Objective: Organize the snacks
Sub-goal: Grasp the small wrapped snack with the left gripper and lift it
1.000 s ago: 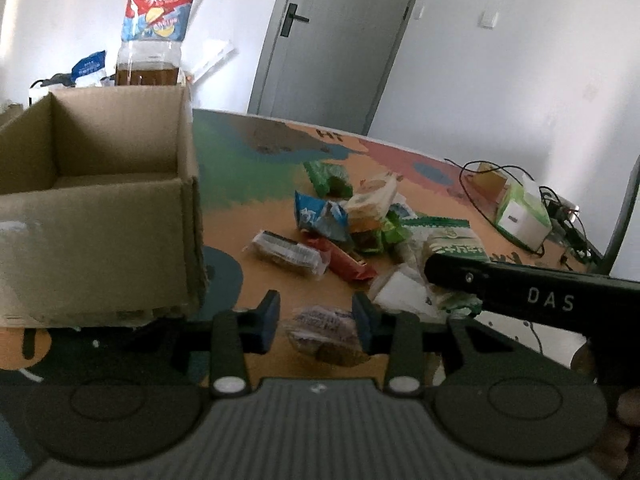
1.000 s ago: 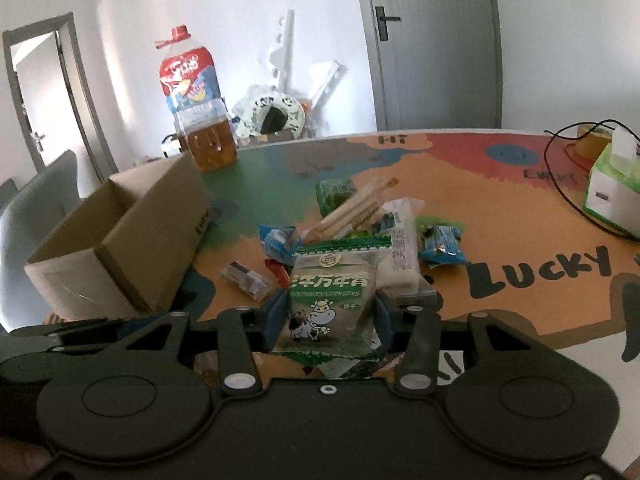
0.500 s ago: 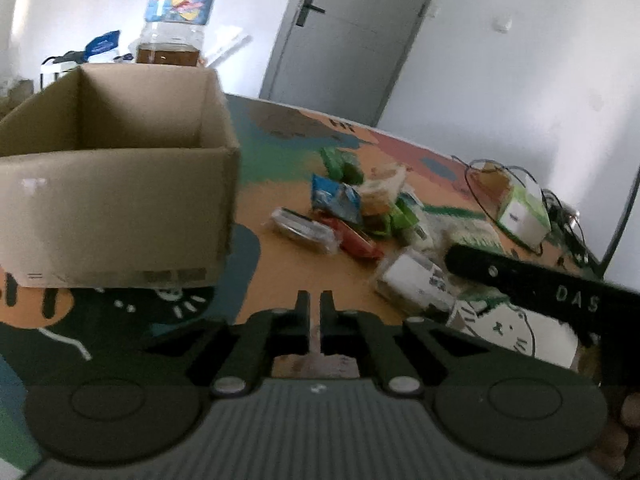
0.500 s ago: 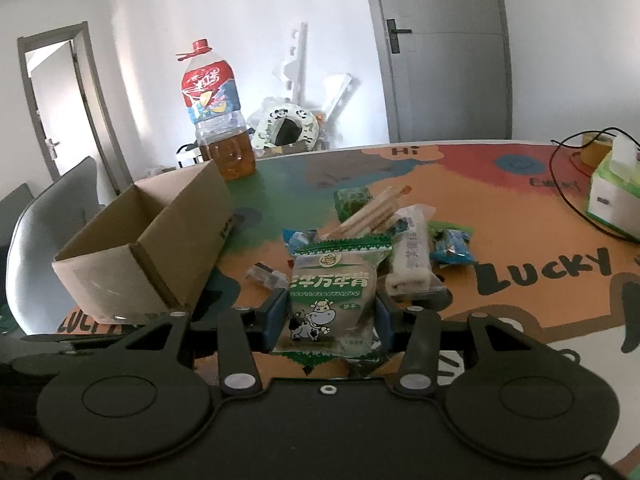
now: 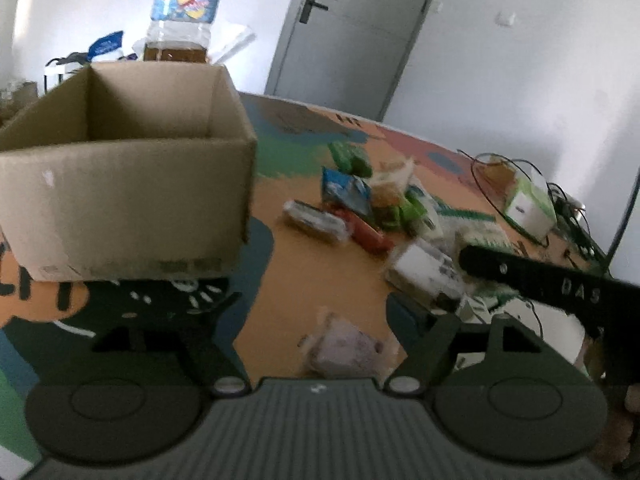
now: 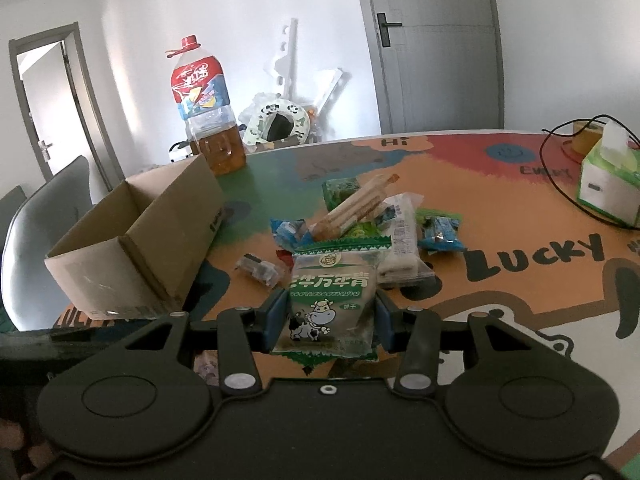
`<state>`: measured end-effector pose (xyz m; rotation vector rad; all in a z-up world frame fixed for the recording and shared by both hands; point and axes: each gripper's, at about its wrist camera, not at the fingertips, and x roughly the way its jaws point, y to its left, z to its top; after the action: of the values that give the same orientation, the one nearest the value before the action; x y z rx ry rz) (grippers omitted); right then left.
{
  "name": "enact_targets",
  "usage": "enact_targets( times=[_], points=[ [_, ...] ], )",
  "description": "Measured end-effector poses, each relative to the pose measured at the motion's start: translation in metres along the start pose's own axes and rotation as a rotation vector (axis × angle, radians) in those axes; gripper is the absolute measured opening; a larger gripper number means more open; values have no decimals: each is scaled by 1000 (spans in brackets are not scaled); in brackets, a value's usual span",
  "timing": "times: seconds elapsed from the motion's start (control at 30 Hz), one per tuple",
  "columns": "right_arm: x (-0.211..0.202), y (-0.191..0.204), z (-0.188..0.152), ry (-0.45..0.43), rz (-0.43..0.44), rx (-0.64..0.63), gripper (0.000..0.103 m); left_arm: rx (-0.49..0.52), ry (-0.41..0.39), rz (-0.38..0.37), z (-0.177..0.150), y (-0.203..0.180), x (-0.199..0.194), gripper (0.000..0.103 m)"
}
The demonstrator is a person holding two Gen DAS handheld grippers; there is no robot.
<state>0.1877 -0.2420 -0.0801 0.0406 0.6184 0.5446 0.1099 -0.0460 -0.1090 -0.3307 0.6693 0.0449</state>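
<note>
A: Left wrist view. The left tongs (image 5: 316,312) stand wide apart, their jaws having just been opening; a small pale snack packet (image 5: 346,350) lies on the tabletop (image 5: 316,268) between them, apart from both pads. The open cardboard box (image 5: 124,184) stands toward the tabletop's left edge. What lies beyond it?

B: A large bottle (image 5: 180,12) of amber liquid, at the far edge. The loose snack pile (image 5: 372,208) lies mid-tabletop, right of the box.

A: And the right wrist view?

B: The right tongs (image 6: 332,316) are closed part-way on a green-and-white cow-print packet (image 6: 332,300), pads pressing its two sides, held upright above the tabletop's near edge. A tissue box (image 6: 608,184) sits by the right edge.
</note>
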Motion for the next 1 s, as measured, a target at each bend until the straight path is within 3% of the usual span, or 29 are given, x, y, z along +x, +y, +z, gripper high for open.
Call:
enact_targets(
  times=[0.23,0.4,0.47,0.57,1.0],
  points=[
    [-2,-9,-2,-2,-16,18,46,46,27,-41,-9,-8,6,75],
    [2,-10,-5,8,-10,28,46,99,50,-19,-15,-14,15,71],
    [2,-9,-6,10,-2,24,47,108,50,-36,-15,-14,15,50],
    [2,-8,-7,12,6,27,47,93,41,-45,-12,-10,12,37],
    [2,21,6,-24,73,-19,46,47,-65,-12,12,7,-28,34]
  ],
)
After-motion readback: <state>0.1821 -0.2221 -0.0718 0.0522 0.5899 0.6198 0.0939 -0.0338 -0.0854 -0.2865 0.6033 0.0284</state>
